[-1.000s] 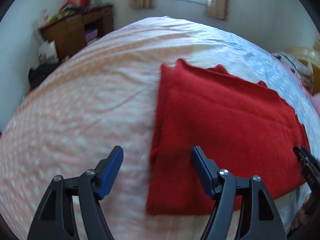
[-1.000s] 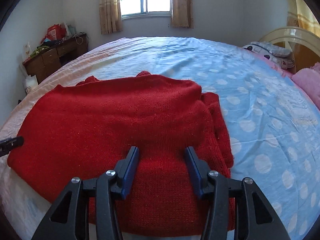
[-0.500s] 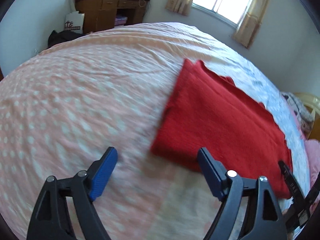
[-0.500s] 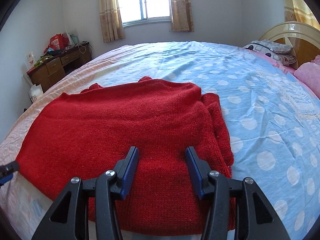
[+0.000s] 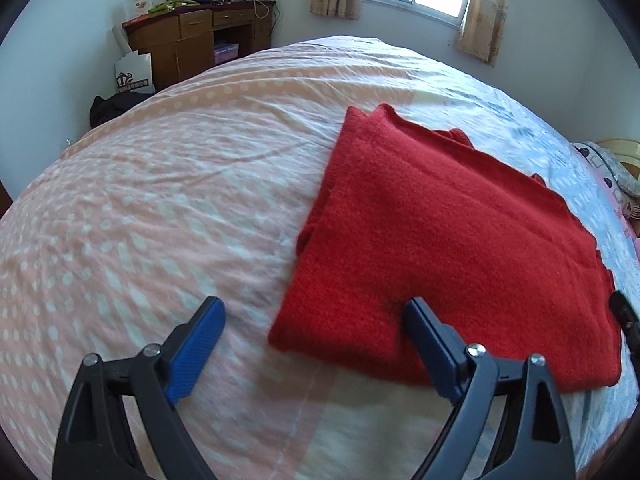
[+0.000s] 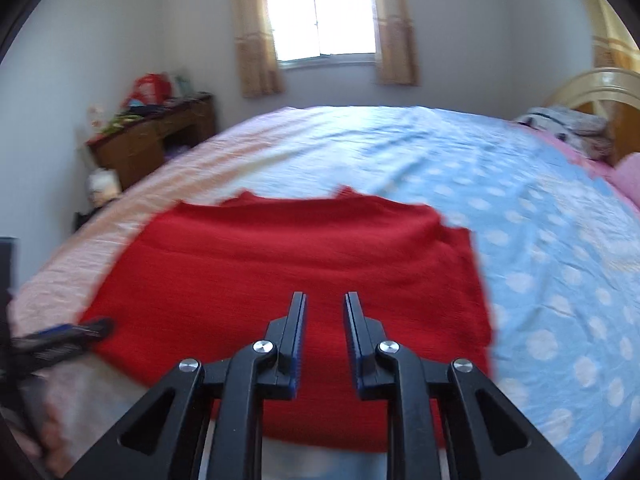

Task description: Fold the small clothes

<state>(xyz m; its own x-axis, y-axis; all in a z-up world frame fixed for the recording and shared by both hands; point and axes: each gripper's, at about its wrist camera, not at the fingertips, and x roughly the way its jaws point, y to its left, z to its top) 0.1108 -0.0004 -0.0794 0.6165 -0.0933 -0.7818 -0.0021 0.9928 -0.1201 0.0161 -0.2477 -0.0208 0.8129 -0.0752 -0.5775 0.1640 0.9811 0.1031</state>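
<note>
Two grippers hang over the bed [image 5: 160, 208]. At nine o'clock the left gripper [image 5: 312, 344] spreads wide, its jaws opening, one blue pad over the pink sheet and the other above the red sweater's [image 5: 440, 240] near-left corner. That sweater lies folded flat at the centre, straddling pink and blue polka-dot bedding. Toward three o'clock the right gripper [image 6: 325, 328] narrows, its jaws closing on nothing, above the sweater's near edge.
</note>
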